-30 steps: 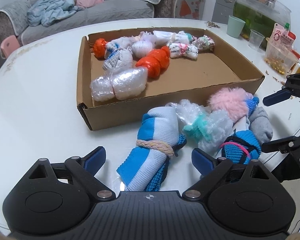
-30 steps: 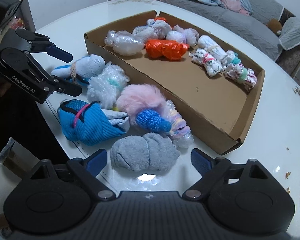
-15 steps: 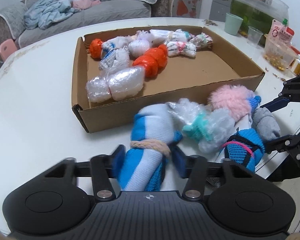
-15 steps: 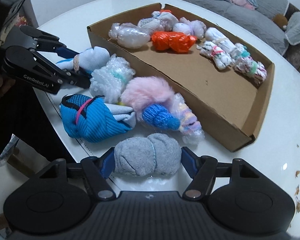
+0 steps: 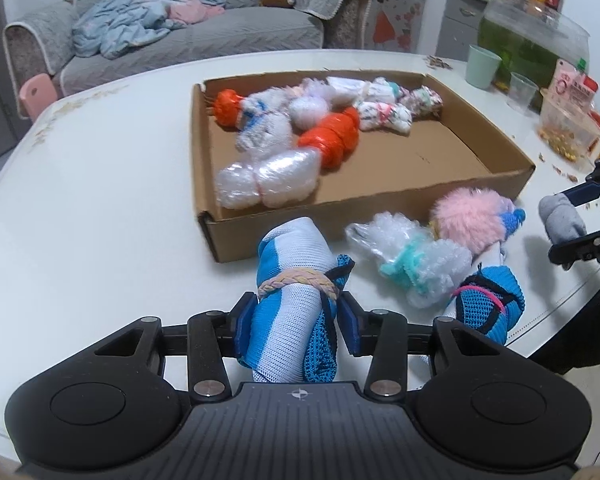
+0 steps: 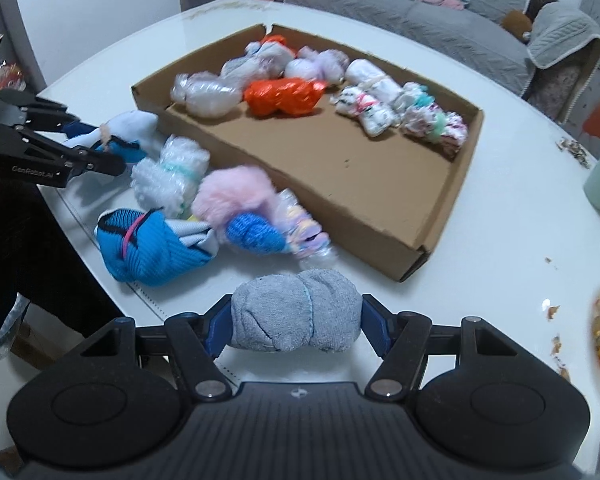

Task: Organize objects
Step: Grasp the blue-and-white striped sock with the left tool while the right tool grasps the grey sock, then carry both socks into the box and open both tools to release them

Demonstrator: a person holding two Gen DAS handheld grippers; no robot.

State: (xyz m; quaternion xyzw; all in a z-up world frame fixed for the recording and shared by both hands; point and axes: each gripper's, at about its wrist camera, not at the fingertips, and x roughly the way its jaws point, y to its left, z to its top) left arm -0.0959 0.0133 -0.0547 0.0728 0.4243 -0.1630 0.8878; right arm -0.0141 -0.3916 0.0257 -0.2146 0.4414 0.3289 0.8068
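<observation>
Blue pads of the left gripper (image 5: 294,330) have just been closing and now pinch the blue-and-white sock roll (image 5: 290,300) below its braided band, its far end toward the cardboard box (image 5: 364,216); the right gripper (image 6: 296,326) has drawn its jaws in likewise, clamping the grey sock bundle (image 6: 296,312) end to end, just off the white table (image 6: 480,280); the pink fluffy bundle (image 6: 234,192) and other rolls lie beside the box's near wall.
</observation>
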